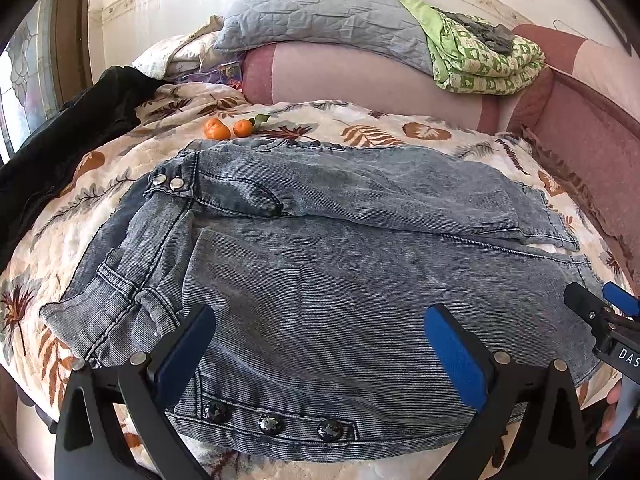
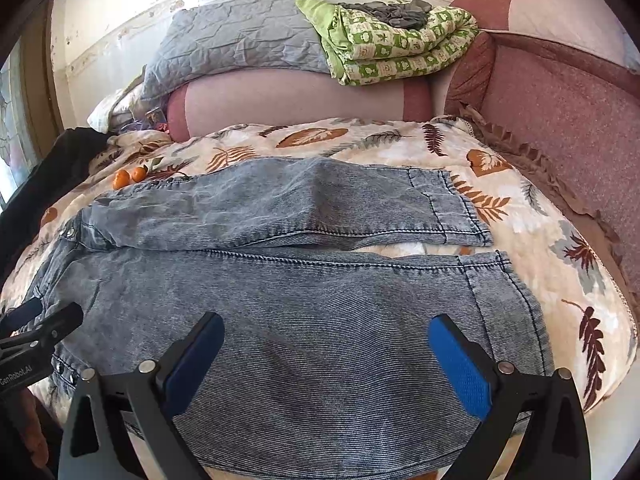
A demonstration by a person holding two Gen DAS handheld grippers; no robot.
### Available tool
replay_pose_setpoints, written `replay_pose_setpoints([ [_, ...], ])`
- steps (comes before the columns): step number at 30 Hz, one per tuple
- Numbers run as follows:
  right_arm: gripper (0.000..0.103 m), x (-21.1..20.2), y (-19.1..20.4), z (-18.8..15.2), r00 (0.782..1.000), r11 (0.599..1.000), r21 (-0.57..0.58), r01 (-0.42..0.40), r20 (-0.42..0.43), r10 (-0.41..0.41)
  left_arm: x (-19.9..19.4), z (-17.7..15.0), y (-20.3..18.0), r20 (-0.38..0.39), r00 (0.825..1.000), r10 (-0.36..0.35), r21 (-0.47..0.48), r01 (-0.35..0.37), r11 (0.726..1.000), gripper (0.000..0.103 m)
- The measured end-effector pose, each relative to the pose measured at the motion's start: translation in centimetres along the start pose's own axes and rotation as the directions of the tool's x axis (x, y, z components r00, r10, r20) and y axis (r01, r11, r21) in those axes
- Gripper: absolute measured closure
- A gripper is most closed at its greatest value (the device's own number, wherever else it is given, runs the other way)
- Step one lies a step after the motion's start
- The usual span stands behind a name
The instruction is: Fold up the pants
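Washed grey-blue denim pants (image 1: 320, 264) lie spread flat on the leaf-print bedspread (image 1: 360, 128), waistband to the left, both legs running right. My left gripper (image 1: 320, 344) is open and empty, hovering over the near leg close to the waistband, above three dark snap buttons (image 1: 272, 424). My right gripper (image 2: 326, 360) is open and empty over the near leg (image 2: 320, 300) toward its hem (image 2: 516, 292). The right gripper also shows at the right edge of the left wrist view (image 1: 600, 312). The left gripper shows at the left edge of the right wrist view (image 2: 40, 328).
Two oranges (image 1: 228, 128) lie on the bedspread beyond the waistband. A black garment (image 1: 68, 136) lies at the left. A grey pillow (image 1: 320, 12) and a green folded quilt (image 1: 480, 56) sit on a pink bolster (image 1: 360, 76) at the back. A red-pink padded side (image 2: 560, 112) runs along the right.
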State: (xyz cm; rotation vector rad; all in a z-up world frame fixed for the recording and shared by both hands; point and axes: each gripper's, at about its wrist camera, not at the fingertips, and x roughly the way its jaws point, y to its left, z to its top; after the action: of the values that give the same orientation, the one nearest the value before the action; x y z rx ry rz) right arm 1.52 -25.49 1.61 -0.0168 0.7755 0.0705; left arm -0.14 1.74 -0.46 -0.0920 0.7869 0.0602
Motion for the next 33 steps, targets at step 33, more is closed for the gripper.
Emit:
replay_pose_setpoints([
  [33, 0.000, 0.17, 0.33, -0.09, 1.000, 1.000, -0.015, 0.005, -0.003, -0.005, -0.15, -0.07, -0.11, 0.008, 1.000, 0.000, 0.007, 0.000, 1.000, 0.000],
])
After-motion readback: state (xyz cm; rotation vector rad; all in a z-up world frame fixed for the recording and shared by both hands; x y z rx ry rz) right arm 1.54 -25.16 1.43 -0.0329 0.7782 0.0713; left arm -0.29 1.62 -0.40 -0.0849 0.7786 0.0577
